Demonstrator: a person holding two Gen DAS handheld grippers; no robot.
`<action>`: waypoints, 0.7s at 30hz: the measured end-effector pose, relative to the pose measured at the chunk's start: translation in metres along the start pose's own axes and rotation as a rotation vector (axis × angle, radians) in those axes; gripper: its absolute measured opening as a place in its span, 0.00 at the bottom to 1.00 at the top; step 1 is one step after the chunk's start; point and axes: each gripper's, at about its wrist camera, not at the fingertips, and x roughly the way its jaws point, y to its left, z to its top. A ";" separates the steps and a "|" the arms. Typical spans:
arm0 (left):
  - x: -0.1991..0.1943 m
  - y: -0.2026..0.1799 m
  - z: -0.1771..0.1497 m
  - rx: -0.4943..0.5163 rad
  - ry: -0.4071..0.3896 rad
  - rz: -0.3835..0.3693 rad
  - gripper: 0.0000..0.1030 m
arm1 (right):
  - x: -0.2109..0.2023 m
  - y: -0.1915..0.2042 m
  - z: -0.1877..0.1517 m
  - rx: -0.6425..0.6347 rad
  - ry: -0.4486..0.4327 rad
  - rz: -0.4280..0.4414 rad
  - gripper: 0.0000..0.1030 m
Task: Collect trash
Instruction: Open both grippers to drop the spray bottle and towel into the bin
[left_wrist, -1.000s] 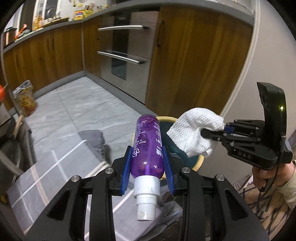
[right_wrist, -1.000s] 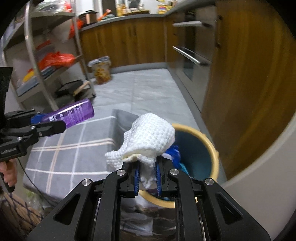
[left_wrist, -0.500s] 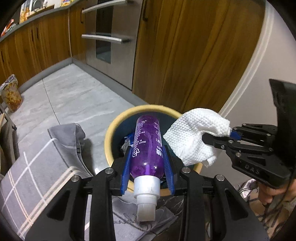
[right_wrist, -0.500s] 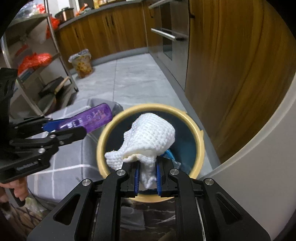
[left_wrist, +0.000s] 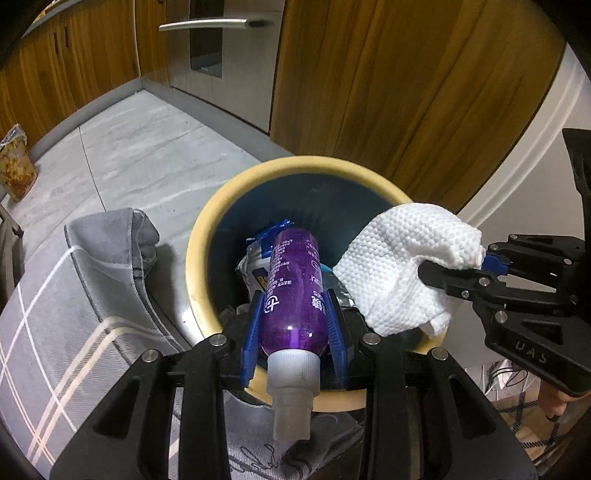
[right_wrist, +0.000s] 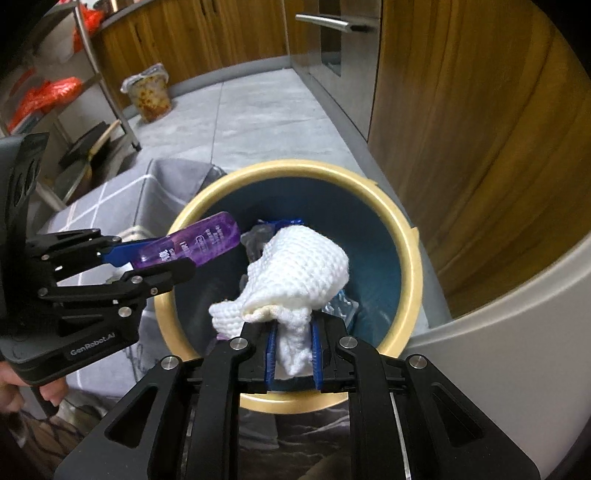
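both grippers have come down toward the bin since a second ago, when it showed only as a sliver behind the bottle; its mouth now fills the middle of both views. left gripper (left_wrist: 295, 325) is clamped on the purple bottle (left_wrist: 293, 291), blue pads pressing its sides, white cap end toward the camera and the bottom end pointing into the bin (left_wrist: 207, 236), over its near-left rim. right gripper (right_wrist: 293, 345) is closed narrow on a crumpled white paper towel (right_wrist: 295, 269), which hangs over the bin's opening; in the left wrist view the towel sits over the right rim. inside the dark blue bin, under its yellow rim, lie a blue-and-white wrapper (left_wrist: 258, 254) and some clear crinkled plastic (right_wrist: 341, 306). a grey checked cloth (left_wrist: 74, 295) lies just beside the bin's left side. wooden cabinets (left_wrist: 406, 92) stand behind the bin, and a tied bag (right_wrist: 147, 92) stands on the grey tile floor (left_wrist: 147, 155) well apart from it.
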 end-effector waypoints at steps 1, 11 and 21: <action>0.004 0.001 0.000 -0.002 0.006 0.000 0.31 | 0.002 0.001 0.000 -0.004 0.005 -0.005 0.15; 0.019 0.001 -0.005 0.012 0.041 0.003 0.31 | 0.018 0.000 0.002 -0.033 0.039 -0.018 0.22; 0.010 0.004 0.000 0.006 0.004 0.045 0.53 | 0.010 -0.002 0.005 -0.030 0.001 -0.039 0.48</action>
